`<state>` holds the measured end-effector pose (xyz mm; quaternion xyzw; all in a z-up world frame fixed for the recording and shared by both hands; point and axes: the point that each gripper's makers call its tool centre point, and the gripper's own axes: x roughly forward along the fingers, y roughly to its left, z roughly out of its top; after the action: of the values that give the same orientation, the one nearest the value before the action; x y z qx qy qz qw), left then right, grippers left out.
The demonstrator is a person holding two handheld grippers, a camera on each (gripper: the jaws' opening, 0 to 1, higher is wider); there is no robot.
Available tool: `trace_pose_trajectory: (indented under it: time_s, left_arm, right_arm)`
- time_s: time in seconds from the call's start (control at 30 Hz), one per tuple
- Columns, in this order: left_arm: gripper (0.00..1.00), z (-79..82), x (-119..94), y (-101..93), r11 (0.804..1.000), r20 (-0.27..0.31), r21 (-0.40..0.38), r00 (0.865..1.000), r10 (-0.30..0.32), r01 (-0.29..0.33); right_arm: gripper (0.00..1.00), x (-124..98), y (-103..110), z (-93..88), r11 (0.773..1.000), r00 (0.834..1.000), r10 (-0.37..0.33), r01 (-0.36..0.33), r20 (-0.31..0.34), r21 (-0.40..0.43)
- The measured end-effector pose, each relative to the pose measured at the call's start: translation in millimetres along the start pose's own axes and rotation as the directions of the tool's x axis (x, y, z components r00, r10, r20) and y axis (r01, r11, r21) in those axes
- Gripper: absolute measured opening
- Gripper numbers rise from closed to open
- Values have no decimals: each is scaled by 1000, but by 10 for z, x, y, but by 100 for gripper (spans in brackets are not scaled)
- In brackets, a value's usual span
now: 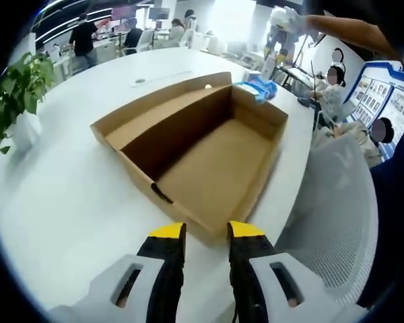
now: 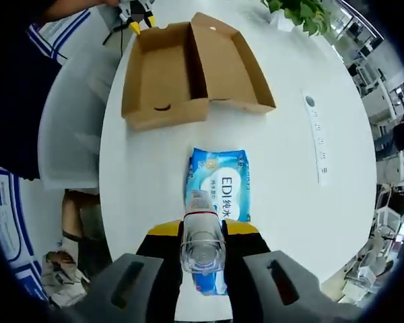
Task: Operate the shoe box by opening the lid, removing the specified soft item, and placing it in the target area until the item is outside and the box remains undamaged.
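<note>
On the white table (image 2: 289, 175): box (image 2: 188, 67) open, emptied. Right gripper (image 2: 203, 229) pinches a clear bottle (image 2: 202, 245) over the wipes pack (image 2: 217, 182); loosening risks dropping it. Left gripper (image 1: 207, 232) parted, empty.

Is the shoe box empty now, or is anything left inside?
Empty: the shoe box shows bare cardboard floor, lid open; the blue wipes pack lies on the table outside.

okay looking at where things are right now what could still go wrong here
The right gripper grips a clear bottle above the blue wipes pack; a slip could drop it onto the pack. The pack lies near the table edge, so a nudge might push it off. The left gripper hovers by the open shoe box and could dent its wall.
</note>
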<state>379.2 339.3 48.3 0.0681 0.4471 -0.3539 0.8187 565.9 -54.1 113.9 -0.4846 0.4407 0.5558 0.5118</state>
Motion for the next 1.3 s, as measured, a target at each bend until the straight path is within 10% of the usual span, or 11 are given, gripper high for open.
trace_pose_trajectory:
  time_s: [0.83,1.3]
  left_arm:
    - [23,50,-12,2,1000,7,24,1000,7,-8]
    - [23,5,50,24,1000,0,-3,1000,1,-1]
  right_arm:
    - [19,353,-970,-14,997,994,-34,27,-104,-69]
    - [19,644,-1146,-10,995,992,-43,32,-115,-95]
